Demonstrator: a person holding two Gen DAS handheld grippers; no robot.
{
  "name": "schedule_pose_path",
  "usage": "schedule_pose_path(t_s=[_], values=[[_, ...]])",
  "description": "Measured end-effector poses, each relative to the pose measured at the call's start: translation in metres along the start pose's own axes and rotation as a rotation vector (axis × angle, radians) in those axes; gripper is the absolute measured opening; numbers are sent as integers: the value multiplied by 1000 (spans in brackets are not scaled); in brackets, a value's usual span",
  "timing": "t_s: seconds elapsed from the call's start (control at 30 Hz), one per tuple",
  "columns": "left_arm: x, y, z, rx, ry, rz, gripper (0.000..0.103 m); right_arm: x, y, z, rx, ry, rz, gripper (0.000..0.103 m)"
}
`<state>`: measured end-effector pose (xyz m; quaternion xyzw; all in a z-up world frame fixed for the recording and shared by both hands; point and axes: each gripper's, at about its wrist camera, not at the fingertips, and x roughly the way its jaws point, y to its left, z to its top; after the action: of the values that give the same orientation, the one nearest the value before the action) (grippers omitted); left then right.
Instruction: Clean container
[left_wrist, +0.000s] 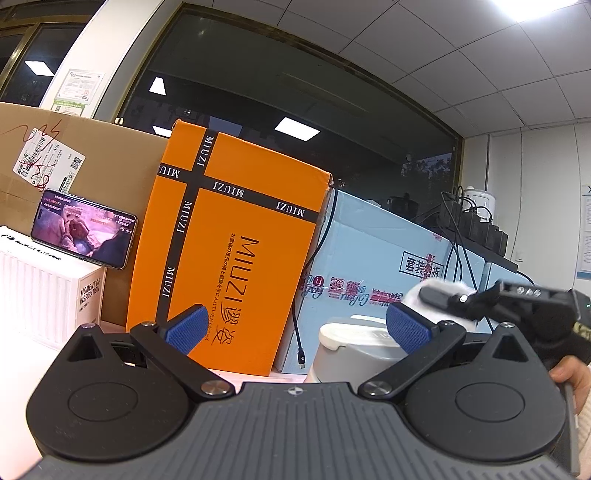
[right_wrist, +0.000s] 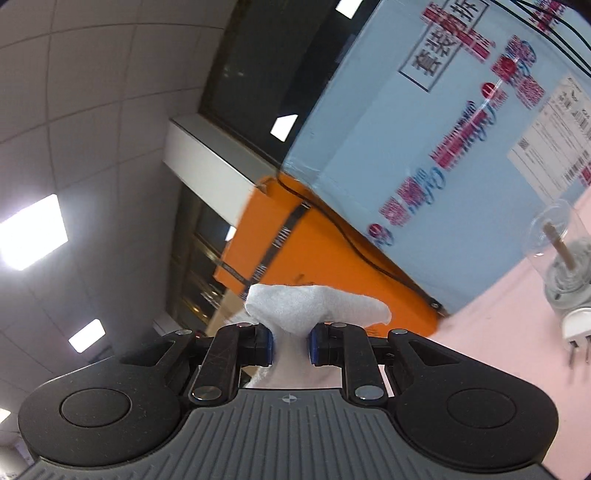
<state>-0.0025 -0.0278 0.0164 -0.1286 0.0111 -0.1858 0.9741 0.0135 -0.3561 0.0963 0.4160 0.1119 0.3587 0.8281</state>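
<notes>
Container: a smooth grey round tub with a white lid, upright on the pink table, in front of the blue box; it sits ahead of the left claw, by its right pad. Contents cannot be seen.
Cloth: a white, fuzzy, crumpled wad, flaring wide past the pads.
Right claw: pressed together on the cloth, blue ribbed pads pinching its narrow waist; camera tilted up toward the ceiling.
Left claw: spread wide, blue pads apart, nothing between them.
Hand: at the right edge of the left view, gripping the right tool.
Cup: clear plastic, on the table near the blue box, a brown stick inside.
Plug: white, on coiled grey cable beside the cup.
Orange box: smooth card with black bands, upright, between brown carton and blue box.
Phone: screen lit, leaning on the carton.
</notes>
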Motion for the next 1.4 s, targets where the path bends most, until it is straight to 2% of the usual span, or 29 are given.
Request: schedule_pose_path(t_s=[0.07,0.37,0.63,0.83,1.0,1.17,1.3,1.4], values=[[0,0,0,0,0,0,103,3,0,-1,25,22,16,17],[0,-1,0,2,-1,0,103,26,-12,-24,101,150,-25,17],[1,-1,-1,3,-1,0,103,30,-21,-37,144,198,-60,17],[1,-2,-1,4,-2,1,103,33,-23,-39,129,192,-81,17],[1,-2,-1,3,-1,1,103,36,-45,-51,158,236,-142,17],[1,-2,-1,3,-1,0,103,42,-57,-62,99,283,-234,17],[1,-2,0,2,-1,0,103,40,-70,-65,106,284,-239,17],[1,-1,0,3,-2,-1,103,31,-80,-60,117,215,-180,17]])
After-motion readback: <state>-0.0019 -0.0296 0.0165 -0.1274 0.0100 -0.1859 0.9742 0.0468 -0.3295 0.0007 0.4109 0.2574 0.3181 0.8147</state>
